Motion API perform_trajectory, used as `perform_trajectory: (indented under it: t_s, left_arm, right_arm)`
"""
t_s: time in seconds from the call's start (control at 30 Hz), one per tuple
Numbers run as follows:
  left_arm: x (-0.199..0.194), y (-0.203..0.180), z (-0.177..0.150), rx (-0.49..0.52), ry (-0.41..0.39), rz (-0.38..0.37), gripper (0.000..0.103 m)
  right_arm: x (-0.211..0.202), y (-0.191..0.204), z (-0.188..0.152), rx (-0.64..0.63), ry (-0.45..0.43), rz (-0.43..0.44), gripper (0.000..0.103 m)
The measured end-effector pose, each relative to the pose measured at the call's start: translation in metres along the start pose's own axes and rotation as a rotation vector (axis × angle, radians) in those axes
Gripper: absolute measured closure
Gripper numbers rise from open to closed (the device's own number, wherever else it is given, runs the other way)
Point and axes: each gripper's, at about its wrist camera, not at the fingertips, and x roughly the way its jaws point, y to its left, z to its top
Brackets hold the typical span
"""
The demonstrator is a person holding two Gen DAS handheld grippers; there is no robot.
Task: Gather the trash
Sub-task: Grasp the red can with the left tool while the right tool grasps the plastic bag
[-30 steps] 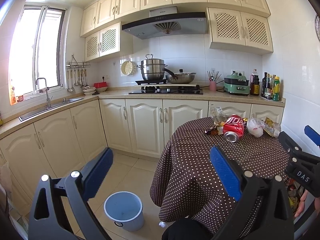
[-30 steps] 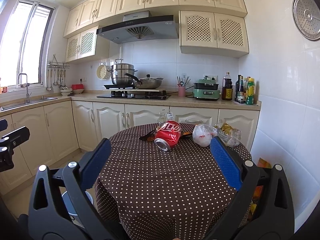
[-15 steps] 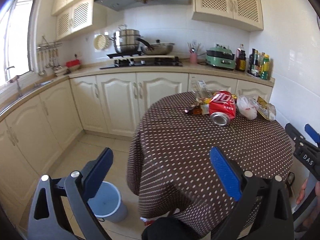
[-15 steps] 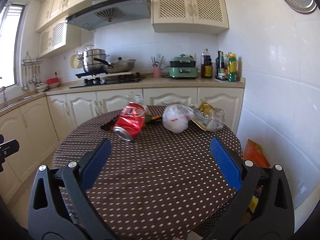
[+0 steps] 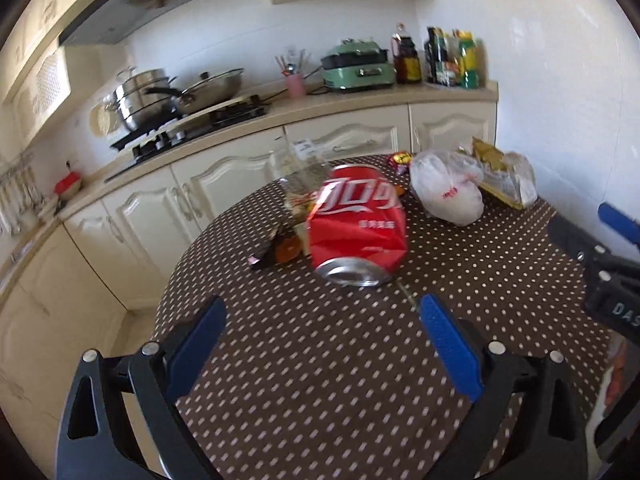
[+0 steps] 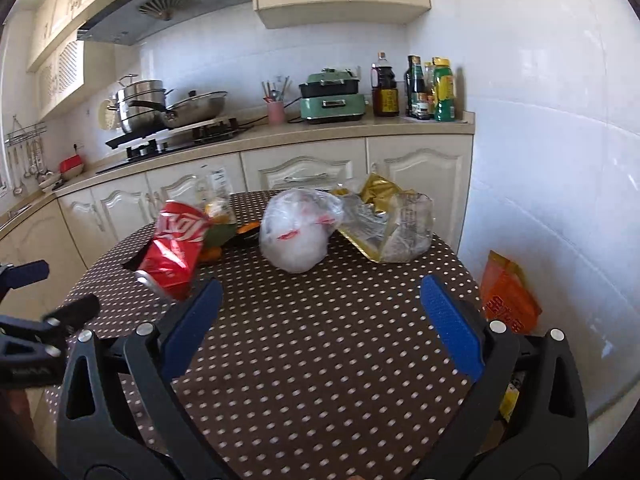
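Note:
A crushed red can [image 5: 357,225] [image 6: 176,246] lies on its side on the round table with the brown dotted cloth [image 5: 340,360] [image 6: 320,344]. Behind it sit small wrappers [image 5: 280,246] and a clear plastic piece [image 5: 298,168]. To its right are a white plastic bag [image 5: 450,190] [image 6: 298,232] and a gold and clear snack bag [image 5: 504,178] [image 6: 390,222]. My left gripper [image 5: 320,324] is open, just short of the can. My right gripper [image 6: 318,312] is open, short of the white bag.
Cream kitchen cabinets and a counter [image 6: 360,128] run behind the table, with a stove, pots [image 6: 140,104], a green appliance [image 6: 332,96] and bottles [image 6: 436,84]. An orange bag [image 6: 508,292] stands on the floor by the white tiled wall, right of the table.
Both grippers have moved forward over the table and closer to the trash. The floor bucket has dropped out of the left view. Both stay open.

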Motion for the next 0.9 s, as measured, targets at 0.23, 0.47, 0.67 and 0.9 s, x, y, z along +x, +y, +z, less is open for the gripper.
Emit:
perform_trajectory:
  t_s: [0.23, 0.47, 0.67, 0.9]
  left_arm:
    - [0.052, -0.055, 0.025, 0.135, 0.032, 0.099, 0.007]
    - [0.092, -0.064, 0.043, 0.143, 0.087, 0.130, 0.008]
    - [0.116, -0.064, 0.054, 0.143, 0.143, 0.117, 0.033]
    - [0.115, -0.038, 0.057, 0.069, 0.139, 0.094, 0.079]
  right_arm:
    - [0.035, -0.029, 0.007, 0.041, 0.058, -0.045, 0.006]
    - [0.071, -0.032, 0.015, 0.019, 0.213, 0.019, 0.006]
    - [0.087, -0.025, 0.030, -0.027, 0.208, 0.017, 0.006]
    - [0.118, -0.003, 0.046, -0.069, 0.259, 0.080, 0.006]
